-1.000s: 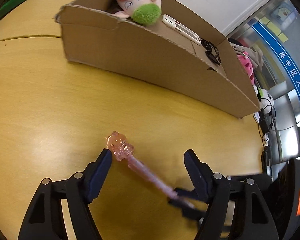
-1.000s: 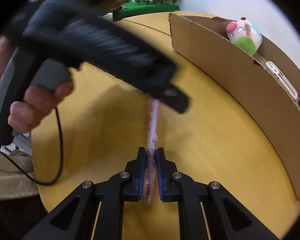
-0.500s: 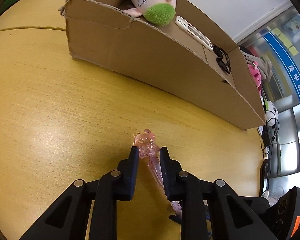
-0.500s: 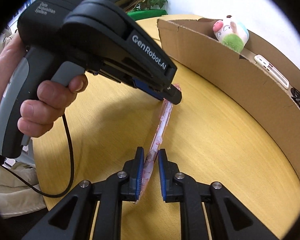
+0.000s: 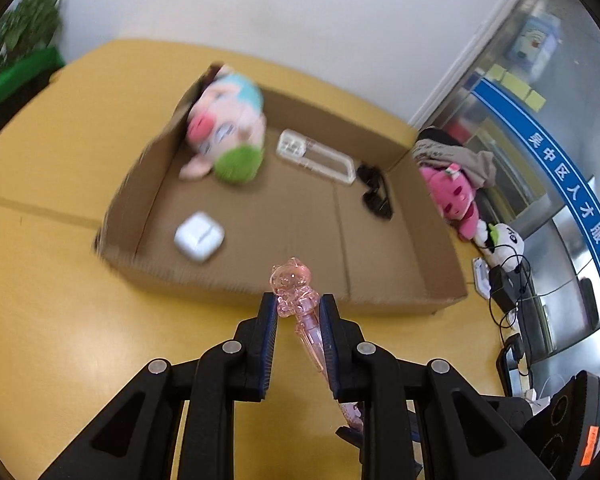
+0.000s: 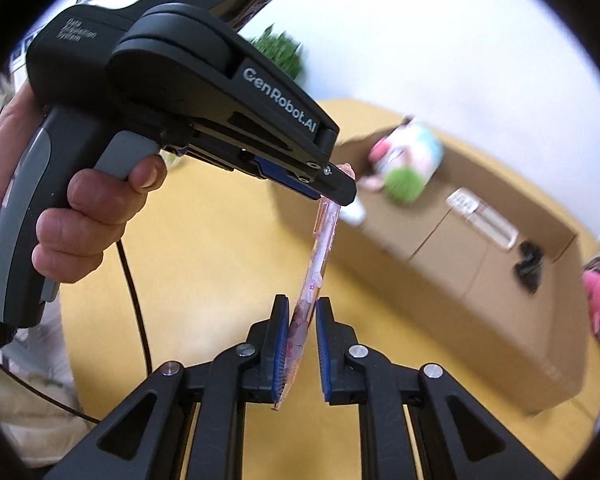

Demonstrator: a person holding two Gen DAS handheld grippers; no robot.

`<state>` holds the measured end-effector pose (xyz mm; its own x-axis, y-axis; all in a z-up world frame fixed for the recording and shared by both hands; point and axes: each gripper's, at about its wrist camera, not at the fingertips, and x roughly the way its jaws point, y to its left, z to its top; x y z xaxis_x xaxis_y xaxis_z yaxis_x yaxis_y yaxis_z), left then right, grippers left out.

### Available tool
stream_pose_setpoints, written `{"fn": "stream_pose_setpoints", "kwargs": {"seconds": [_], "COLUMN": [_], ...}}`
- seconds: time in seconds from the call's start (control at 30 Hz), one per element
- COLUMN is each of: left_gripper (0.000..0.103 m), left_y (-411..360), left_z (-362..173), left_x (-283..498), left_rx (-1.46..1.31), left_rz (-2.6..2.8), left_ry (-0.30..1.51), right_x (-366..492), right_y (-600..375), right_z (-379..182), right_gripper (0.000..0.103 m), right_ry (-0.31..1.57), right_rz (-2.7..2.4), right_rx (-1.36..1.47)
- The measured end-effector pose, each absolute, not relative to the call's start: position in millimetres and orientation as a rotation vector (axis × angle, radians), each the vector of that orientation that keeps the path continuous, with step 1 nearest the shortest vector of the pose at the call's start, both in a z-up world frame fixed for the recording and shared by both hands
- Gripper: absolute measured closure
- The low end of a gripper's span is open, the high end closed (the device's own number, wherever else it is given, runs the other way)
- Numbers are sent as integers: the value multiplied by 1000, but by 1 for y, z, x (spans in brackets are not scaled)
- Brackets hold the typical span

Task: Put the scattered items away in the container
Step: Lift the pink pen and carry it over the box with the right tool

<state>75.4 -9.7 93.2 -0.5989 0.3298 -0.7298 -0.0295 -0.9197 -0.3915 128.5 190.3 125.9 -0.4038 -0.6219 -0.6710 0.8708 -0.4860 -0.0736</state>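
The left gripper (image 5: 298,310) was closed on the translucent pink plastic pen with a bear-shaped top (image 5: 300,304), its two blue-padded fingers (image 5: 269,332) pressed against the figure end. The pen was held clear of the round yellow wooden table (image 5: 60,184), its top level with the near wall of the shallow brown cardboard box (image 5: 380,240) and not yet over the box floor. The barrel ran back and down between the fingers toward the lower right.

In the right wrist view, the right gripper (image 6: 303,316) had its jaws parted a little. The lower barrel of the pen lay against the left pad, and a narrow gap showed on the other side. Whether the right pad touched the pen could not be determined. The person's hand (image 6: 76,216) gripped the grey handle of the left unit, with a finger on the trigger.

Inside the box lay a pink plush pig with a green tuft (image 5: 224,128) in the far left corner, a clear rectangular plastic case (image 5: 316,156) beside it, a pair of black sunglasses (image 5: 376,196) farther right, and a white rounded earbud case (image 5: 199,236) near the front wall. The box contents were motion-blurred in both views.

Outside the box, off its right end, rested a bright pink plush toy (image 5: 456,196).
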Motion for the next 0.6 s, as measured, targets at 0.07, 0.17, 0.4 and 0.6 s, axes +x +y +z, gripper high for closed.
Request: {"fn": "stream_pose_setpoints", "kwargs": {"seconds": [0.07, 0.17, 0.4, 0.6], "left_gripper": [81, 81, 81, 81], "left_y": [-2, 6, 20, 26], "left_z": [110, 131, 172, 184], "left_x": [62, 37, -15, -60], "left_rx": [-1238, -1183, -1103, -1135], "left_rz": [2603, 2608, 2608, 2570], "left_ry": [-467, -432, -341, -286], "right_x": [117, 100, 51, 16], "right_y": [192, 192, 189, 185], "right_z": [139, 157, 191, 202], "right_gripper": [91, 91, 92, 92], "right_ry": [510, 511, 463, 388], "right_rz": [-2037, -2098, -2201, -2226], "right_rx": [699, 665, 640, 690]}}
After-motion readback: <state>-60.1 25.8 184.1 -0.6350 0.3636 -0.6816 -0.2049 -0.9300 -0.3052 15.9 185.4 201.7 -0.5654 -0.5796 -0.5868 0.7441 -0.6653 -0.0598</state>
